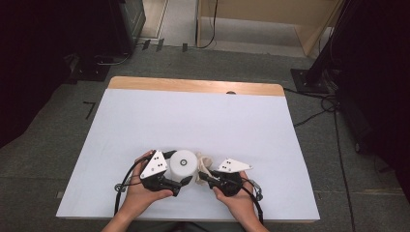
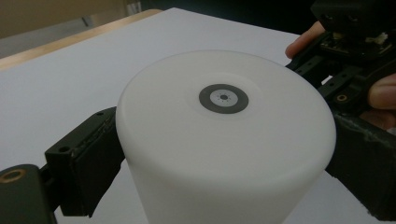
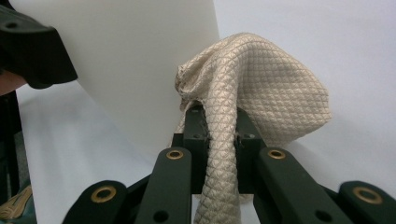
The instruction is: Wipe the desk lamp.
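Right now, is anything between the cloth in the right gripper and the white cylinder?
Nothing visible. The beige quilted cloth, pinched in the right gripper, already lies against the side of the white cylinder, which the left gripper clamps from both sides.

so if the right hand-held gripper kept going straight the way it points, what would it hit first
Probably the white cylinder: the right hand-held gripper, shut on the beige cloth, points at its side, seemingly close, though depth is unclear.
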{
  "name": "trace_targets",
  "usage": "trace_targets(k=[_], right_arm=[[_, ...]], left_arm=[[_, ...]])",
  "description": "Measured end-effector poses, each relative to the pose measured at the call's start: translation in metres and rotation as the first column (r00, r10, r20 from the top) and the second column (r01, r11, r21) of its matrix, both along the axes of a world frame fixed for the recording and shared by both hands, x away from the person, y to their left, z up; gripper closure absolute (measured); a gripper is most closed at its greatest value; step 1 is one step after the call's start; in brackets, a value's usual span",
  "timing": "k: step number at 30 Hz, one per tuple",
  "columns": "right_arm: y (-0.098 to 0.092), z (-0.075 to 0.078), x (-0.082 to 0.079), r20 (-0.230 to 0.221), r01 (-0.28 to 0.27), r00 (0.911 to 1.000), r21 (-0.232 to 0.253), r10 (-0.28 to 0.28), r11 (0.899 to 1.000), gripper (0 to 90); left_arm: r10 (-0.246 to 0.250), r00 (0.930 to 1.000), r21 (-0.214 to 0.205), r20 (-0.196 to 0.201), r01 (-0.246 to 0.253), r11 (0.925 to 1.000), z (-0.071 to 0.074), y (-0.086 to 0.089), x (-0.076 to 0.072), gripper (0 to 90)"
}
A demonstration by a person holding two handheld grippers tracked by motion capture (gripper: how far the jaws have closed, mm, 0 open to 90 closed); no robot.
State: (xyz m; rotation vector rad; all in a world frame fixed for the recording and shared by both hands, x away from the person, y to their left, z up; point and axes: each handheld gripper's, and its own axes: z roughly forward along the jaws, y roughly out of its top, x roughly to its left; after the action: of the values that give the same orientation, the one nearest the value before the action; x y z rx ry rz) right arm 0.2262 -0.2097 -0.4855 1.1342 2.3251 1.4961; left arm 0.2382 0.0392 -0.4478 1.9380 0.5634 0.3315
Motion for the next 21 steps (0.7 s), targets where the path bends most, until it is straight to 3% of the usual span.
trace_targets(k=[3, 4, 5, 7, 8, 9, 10, 14, 21], right_arm=[[0.000, 0.000, 0.000, 0.001, 0.001, 1.0000, -0.001, -0.001, 1.000, 80.5], [0.001, 0.000, 0.000, 0.005, 0.000, 1.0000, -0.001, 0.000, 1.000, 80.5], [0.001, 0.000, 0.000, 0.005, 0.000, 1.0000, -0.001, 0.000, 1.000, 80.5], [0.001, 0.000, 0.000, 0.007, 0.001, 1.0000, -0.001, -0.001, 1.000, 80.5], [0.001, 0.000, 0.000, 0.007, 0.001, 1.0000, -0.001, -0.001, 1.000, 80.5], [0.001, 0.000, 0.000, 0.007, 0.002, 1.0000, -0.001, -0.002, 1.000, 80.5], [0.001, 0.000, 0.000, 0.008, 0.002, 1.0000, -0.001, -0.002, 1.000, 80.5], [0.001, 0.000, 0.000, 0.009, 0.003, 1.0000, -0.001, -0.003, 1.000, 80.5], [0.001, 0.000, 0.000, 0.009, 0.001, 1.0000, 0.001, -0.001, 1.000, 80.5]], left_arm=[[0.033, 0.9994, 0.013, -0.003, -0.033, 0.9994, 0.001, -0.005, -0.004, 2.1], [0.077, 0.9970, 0.032, 0.000, -0.077, 0.9965, 0.001, -0.010, -0.007, 2.1], [0.077, 0.9970, 0.032, 0.000, -0.077, 0.9965, 0.001, -0.010, -0.007, 2.2], [0.146, 0.9889, 0.043, -0.026, -0.145, 0.9885, 0.001, -0.015, -0.010, 2.2], [0.146, 0.9889, 0.043, -0.026, -0.145, 0.9885, 0.001, -0.015, -0.010, 2.3], [0.187, 0.9813, 0.050, -0.046, -0.185, 0.9815, -0.001, -0.016, -0.010, 2.8], [0.196, 0.9793, 0.052, -0.051, -0.194, 0.9797, -0.003, -0.017, -0.010, 3.0], [0.186, 0.9808, 0.044, -0.057, -0.184, 0.9820, -0.003, -0.016, -0.010, 7.4], [0.170, 0.9844, 0.070, -0.047, -0.166, 0.9836, 0.000, -0.015, -0.009, 8.3]])
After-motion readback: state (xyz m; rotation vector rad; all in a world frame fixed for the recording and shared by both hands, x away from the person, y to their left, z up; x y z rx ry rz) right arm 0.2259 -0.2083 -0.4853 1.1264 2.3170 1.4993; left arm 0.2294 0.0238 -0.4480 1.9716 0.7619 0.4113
